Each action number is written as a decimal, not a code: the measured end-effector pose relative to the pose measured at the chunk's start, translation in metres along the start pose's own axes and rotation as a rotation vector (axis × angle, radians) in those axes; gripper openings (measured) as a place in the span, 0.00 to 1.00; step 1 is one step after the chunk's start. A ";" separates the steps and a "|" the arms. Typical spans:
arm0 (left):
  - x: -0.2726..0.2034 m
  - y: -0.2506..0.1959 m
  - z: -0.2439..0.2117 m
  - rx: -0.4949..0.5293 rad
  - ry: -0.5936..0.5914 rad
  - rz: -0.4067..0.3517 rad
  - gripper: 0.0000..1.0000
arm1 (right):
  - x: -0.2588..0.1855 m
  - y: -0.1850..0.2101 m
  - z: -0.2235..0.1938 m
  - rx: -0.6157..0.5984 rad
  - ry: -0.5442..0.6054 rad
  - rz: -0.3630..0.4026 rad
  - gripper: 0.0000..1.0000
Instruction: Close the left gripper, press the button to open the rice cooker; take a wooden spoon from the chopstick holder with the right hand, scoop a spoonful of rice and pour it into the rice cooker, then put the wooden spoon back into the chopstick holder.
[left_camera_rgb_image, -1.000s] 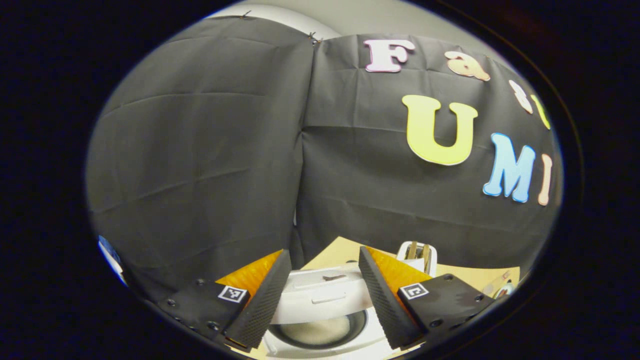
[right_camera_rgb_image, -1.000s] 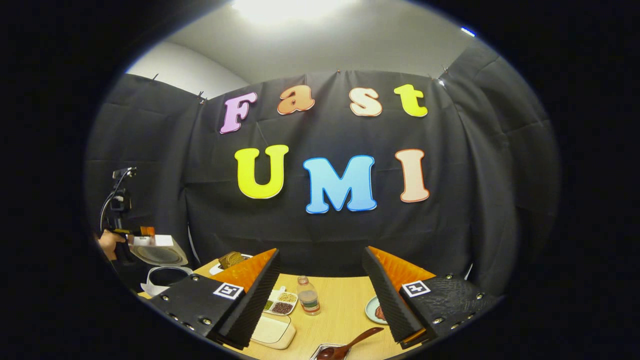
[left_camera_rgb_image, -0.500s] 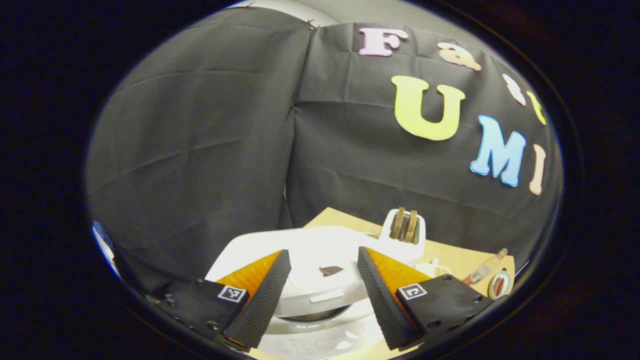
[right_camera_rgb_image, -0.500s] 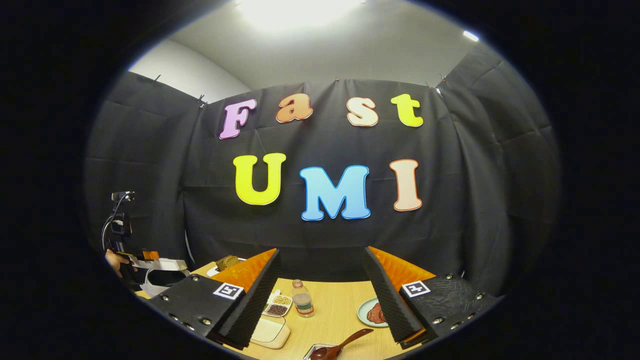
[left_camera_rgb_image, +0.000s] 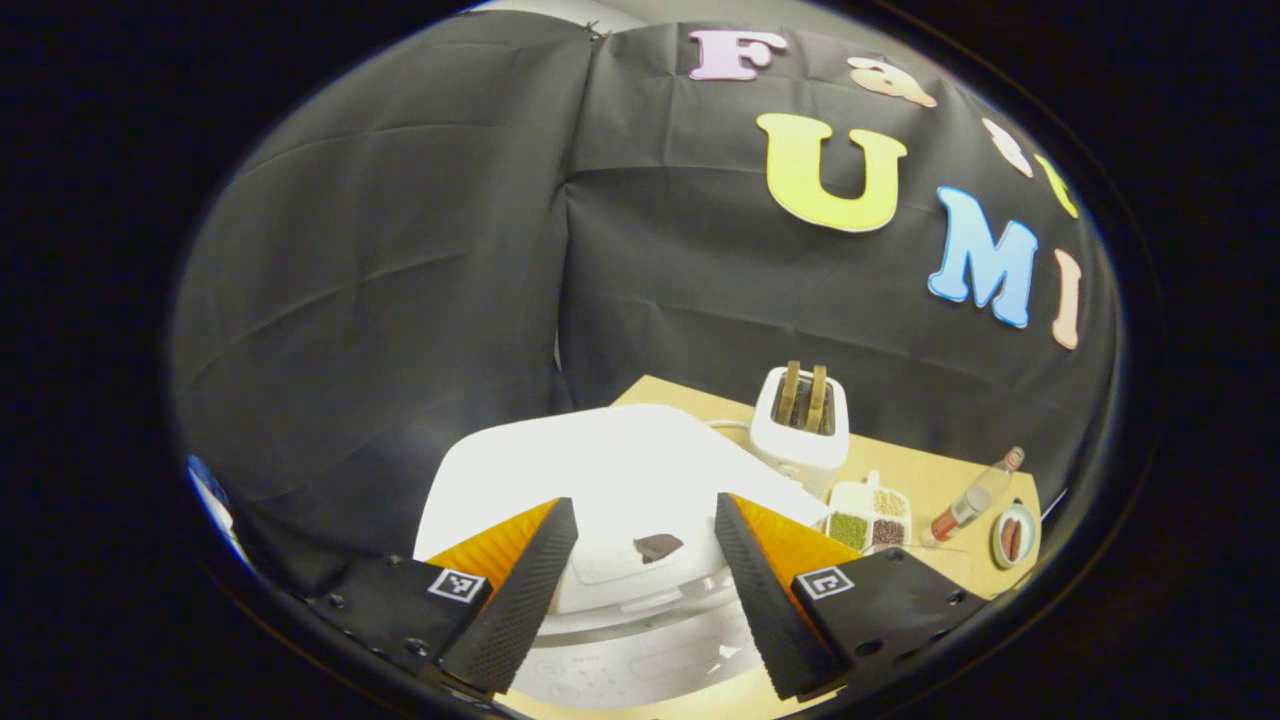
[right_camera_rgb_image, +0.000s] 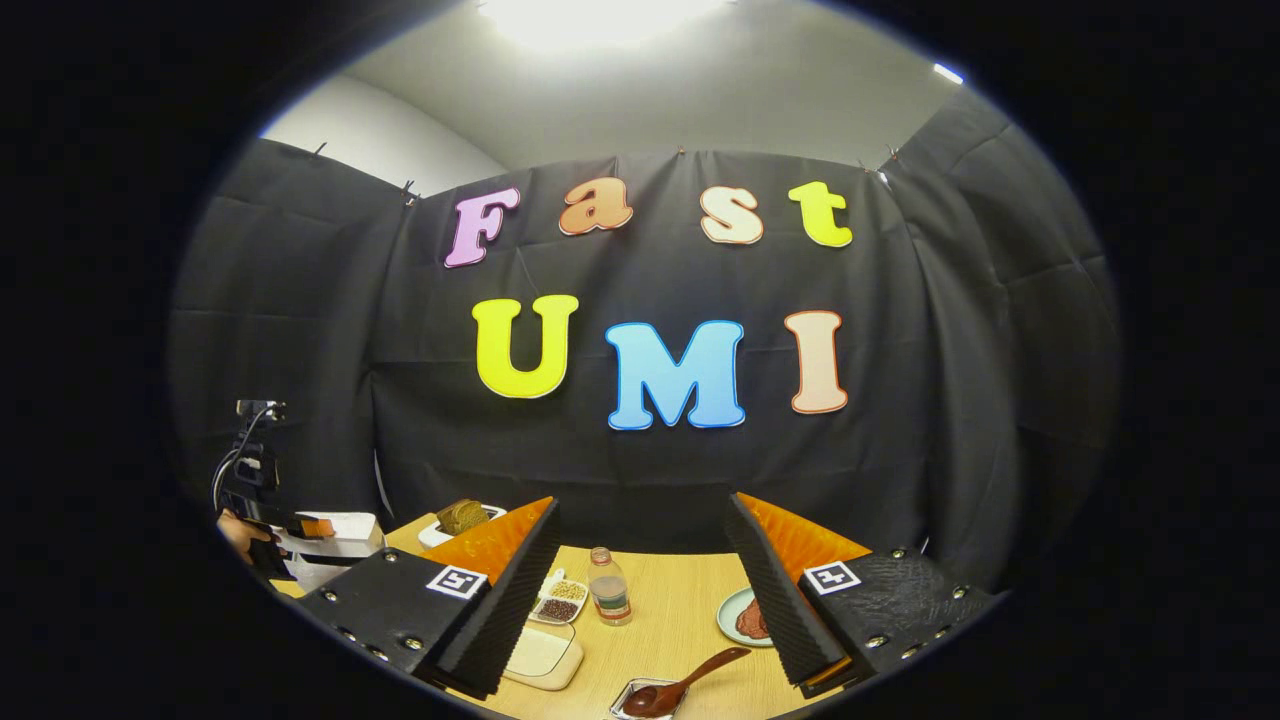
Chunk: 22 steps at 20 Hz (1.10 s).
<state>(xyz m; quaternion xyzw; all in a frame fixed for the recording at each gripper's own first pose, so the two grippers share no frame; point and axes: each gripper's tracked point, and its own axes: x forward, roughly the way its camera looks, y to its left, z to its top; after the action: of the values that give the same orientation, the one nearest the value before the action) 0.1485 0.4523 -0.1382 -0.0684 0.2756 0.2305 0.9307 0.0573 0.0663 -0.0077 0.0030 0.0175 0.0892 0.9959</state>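
wooden table and the things on it

the light wooden table (right_camera_rgb_image: 670, 620) carries a white rice cooker (left_camera_rgb_image: 610, 480), a toaster (left_camera_rgb_image: 800, 430), a divided dish of beans (left_camera_rgb_image: 868, 515), a bottle (right_camera_rgb_image: 607, 588), a plate (right_camera_rgb_image: 742, 618), a white lidded box (right_camera_rgb_image: 542, 655) and a wooden spoon (right_camera_rgb_image: 690, 685) in a small tray.

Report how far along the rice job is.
Probably near the end, though that is a guess. Done: the spoon lies in a tray on the table, and the right gripper is open and empty. In hand: the cooker lid, up a second ago, is now down under the open left gripper. Left: nothing I can see.
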 end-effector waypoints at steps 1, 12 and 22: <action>-0.001 0.001 -0.003 0.005 0.009 -0.002 0.97 | 0.000 0.000 -0.001 -0.001 0.002 0.000 0.99; 0.002 0.000 -0.022 0.056 0.087 -0.020 0.97 | 0.003 0.005 -0.008 -0.001 0.020 -0.006 0.99; 0.003 0.003 -0.030 0.085 0.111 -0.012 0.99 | 0.006 0.018 -0.014 0.014 0.037 -0.001 0.99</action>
<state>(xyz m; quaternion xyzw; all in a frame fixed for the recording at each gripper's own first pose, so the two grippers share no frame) 0.1348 0.4483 -0.1652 -0.0432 0.3359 0.2088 0.9174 0.0591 0.0852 -0.0213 0.0082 0.0367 0.0888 0.9953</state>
